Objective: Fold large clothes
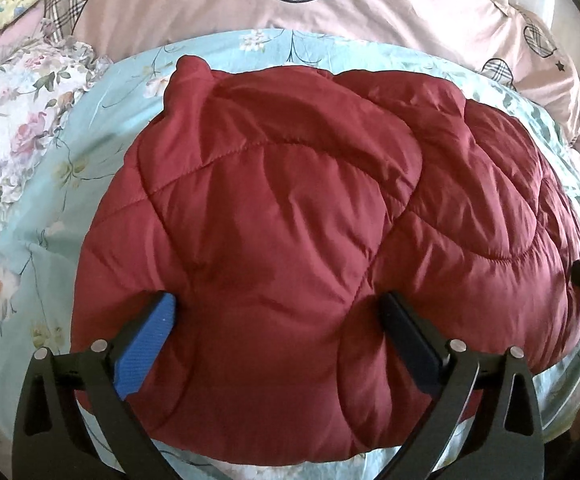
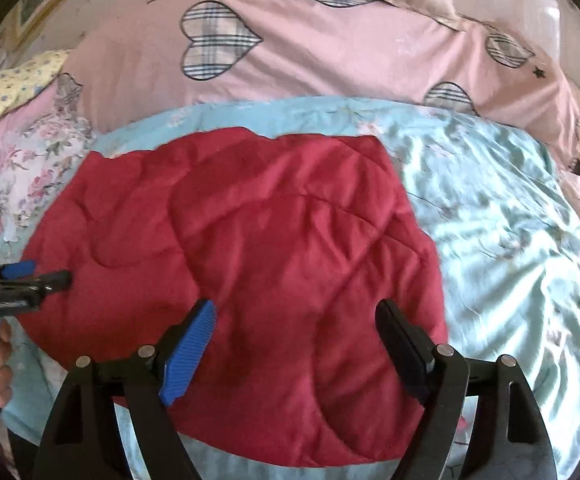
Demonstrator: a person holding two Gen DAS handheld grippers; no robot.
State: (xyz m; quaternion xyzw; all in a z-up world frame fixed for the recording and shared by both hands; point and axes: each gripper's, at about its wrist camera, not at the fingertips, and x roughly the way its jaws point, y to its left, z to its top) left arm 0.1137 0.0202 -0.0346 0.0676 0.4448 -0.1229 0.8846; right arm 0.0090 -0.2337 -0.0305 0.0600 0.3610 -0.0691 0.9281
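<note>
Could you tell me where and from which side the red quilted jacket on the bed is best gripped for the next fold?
Probably the red quilted jacket is best gripped at its near edge, coming low from the near side of the bed: that rounded edge lies free on the light blue sheet, so one finger can slip beneath. Both the right gripper and left gripper hover open there.

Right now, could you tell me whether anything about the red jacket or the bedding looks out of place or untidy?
Nothing looks damaged or spilled. The red quilted jacket lies bunched in a rounded, puffy bundle on the pale blue floral sheet, its edges uneven rather than squared. The left gripper and right gripper both hover open above it.
</note>
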